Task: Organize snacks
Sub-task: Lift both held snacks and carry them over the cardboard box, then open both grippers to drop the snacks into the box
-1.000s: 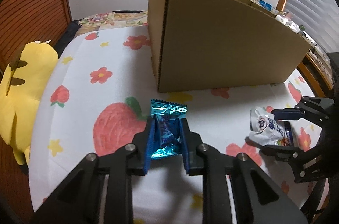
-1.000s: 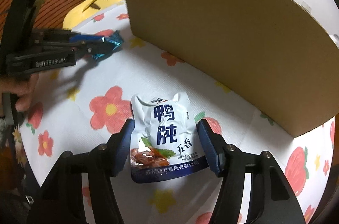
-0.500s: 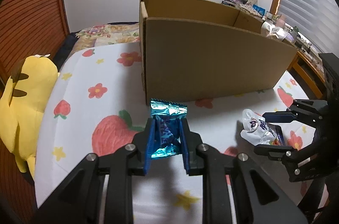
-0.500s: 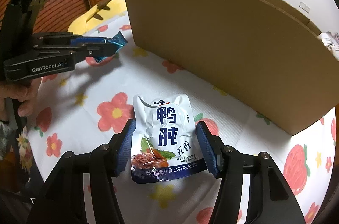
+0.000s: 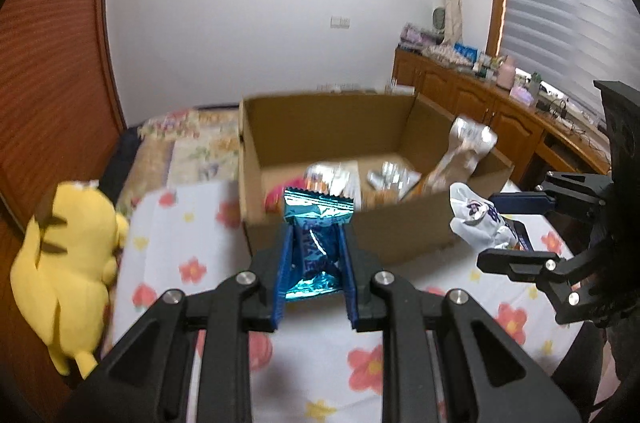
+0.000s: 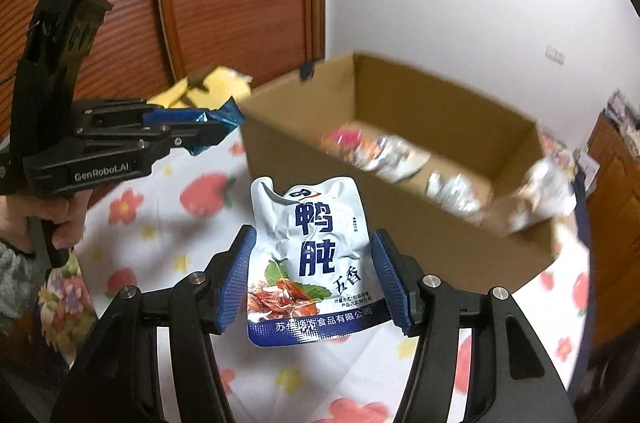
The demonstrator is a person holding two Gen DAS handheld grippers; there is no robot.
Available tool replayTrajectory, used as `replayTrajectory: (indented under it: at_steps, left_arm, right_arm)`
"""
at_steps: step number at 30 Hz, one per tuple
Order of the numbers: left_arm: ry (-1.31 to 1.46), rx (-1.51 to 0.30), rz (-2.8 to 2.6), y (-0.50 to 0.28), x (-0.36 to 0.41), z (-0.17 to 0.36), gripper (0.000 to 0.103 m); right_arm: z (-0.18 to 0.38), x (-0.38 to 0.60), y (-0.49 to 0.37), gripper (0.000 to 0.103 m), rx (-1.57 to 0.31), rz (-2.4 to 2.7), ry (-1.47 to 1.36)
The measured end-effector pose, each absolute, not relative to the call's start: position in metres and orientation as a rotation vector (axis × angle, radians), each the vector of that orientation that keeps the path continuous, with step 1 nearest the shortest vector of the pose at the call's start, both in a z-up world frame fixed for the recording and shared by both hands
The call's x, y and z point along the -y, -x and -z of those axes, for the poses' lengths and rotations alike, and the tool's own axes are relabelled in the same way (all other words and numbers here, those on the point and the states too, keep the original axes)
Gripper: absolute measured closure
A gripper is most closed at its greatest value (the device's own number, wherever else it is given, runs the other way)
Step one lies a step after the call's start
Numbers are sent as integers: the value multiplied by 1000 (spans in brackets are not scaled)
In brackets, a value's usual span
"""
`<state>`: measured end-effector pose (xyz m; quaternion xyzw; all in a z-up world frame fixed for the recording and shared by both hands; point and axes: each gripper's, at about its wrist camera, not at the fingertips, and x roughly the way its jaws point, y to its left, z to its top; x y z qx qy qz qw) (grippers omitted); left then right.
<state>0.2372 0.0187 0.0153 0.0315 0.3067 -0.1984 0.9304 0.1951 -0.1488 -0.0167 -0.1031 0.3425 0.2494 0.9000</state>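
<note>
- Flowered bedsheet (image 5: 168, 223) spreads white with red blossoms across the bed; wood-panelled wall behind, a yellow plush toy (image 5: 68, 263) lying at the sheet's left edge
- cardboard box (image 5: 400, 235) stands open on the sheet, several foil and coloured snack packets (image 5: 340, 179) lying loose inside; one silver packet leans against its right wall
- left gripper (image 5: 314, 263) is held above the sheet, tipped downward toward the near wall of the box; its blue pads pinch a blue foil snack (image 5: 316, 243) narrowly, the crimped top edge sticking up past the fingertips
- from the right wrist view a hand (image 6: 60, 219) wraps the left gripper's handle from below, a grey sleeve at the wrist
- right gripper (image 6: 312, 279) is likewise raised and angled down at the box; its jaws stand fairly wide, pressed on both side edges of a white pouch (image 6: 312, 255) printed with blue characters, which hangs clear of the sheet
- both grippers sit side by side, near each other, on the near side of the box
</note>
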Motion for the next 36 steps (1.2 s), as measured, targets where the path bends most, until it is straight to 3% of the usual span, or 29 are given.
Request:
replayTrajectory:
  at_steps: [13,36]
  left_arm:
    - [-43,-562,450,-292,9,-59,83]
    - [-83,-647,383,-371,46,-4,80]
  right_arm:
    - [-28,175,-235,43,-595,-444,196]
    - [17,192,-306,42,-641,-385,146]
